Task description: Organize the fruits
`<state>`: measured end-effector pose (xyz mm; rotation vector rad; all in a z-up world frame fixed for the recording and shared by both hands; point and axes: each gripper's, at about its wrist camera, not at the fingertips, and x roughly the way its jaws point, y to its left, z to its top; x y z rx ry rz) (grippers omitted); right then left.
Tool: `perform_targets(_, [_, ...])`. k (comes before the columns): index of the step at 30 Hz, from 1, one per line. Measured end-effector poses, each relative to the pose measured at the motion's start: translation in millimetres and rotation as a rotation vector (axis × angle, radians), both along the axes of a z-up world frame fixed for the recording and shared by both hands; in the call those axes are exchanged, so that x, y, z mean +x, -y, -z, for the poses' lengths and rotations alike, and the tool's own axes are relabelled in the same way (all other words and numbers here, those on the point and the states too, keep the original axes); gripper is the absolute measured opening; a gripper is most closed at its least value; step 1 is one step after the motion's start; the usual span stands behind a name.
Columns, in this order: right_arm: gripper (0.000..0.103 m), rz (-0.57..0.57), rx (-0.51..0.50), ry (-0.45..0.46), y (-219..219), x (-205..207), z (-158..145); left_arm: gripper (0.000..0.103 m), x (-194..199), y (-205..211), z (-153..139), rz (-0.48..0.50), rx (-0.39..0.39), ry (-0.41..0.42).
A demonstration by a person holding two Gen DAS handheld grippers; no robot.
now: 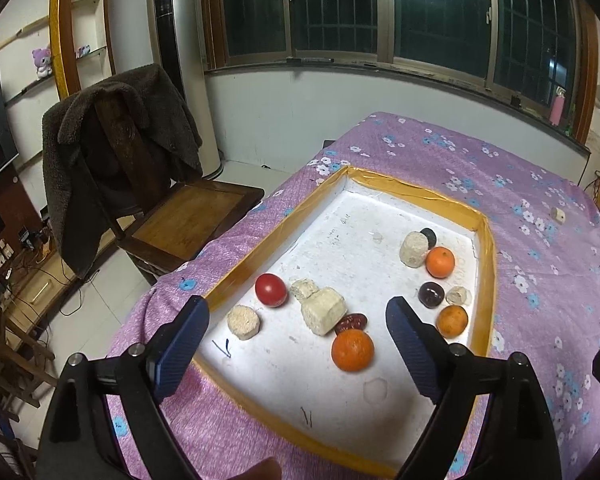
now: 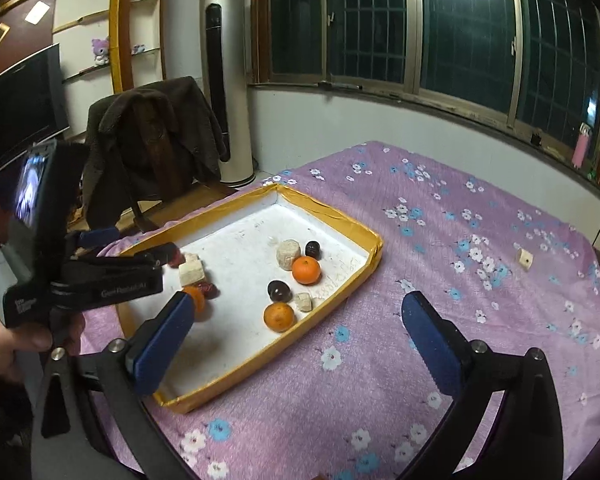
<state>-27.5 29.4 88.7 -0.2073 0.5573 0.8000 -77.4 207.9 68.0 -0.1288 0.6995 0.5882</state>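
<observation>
Left gripper [image 1: 298,320] spread wide, holding nothing, hovering over near end of yellow-rimmed tray [image 1: 486,248]; nearest orange [image 1: 352,350] lies between its fingers' line, touching a red date [image 1: 352,322]. Left view alone shows tomato [image 1: 271,289] and round beige block [image 1: 243,322]; right view hides them behind the left gripper body. Tray also holds two more oranges [image 1: 440,262], dark fruits, beige blocks. Right gripper [image 2: 296,322] wide open, empty, over purple floral cloth [image 2: 480,320] beside the tray.
</observation>
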Motion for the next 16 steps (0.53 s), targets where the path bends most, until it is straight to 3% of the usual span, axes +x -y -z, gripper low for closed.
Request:
perform_targets(5, [0.103, 0.01, -0.002, 0.006, 10, -6, -2, 0.103, -5, 1, -4, 0.002, -0.002, 0.01])
perform_targets(12, [0.103, -0.001, -0.005, 0.028, 12, -13, -8, 0.103, -4, -3, -2, 0.026, -0.043, 0.03])
perform_targets(16, [0.103, -0.01, -0.006, 0.035, 11, -18, -9, 0.103, 0, -3, -2, 0.026, -0.028, 0.019])
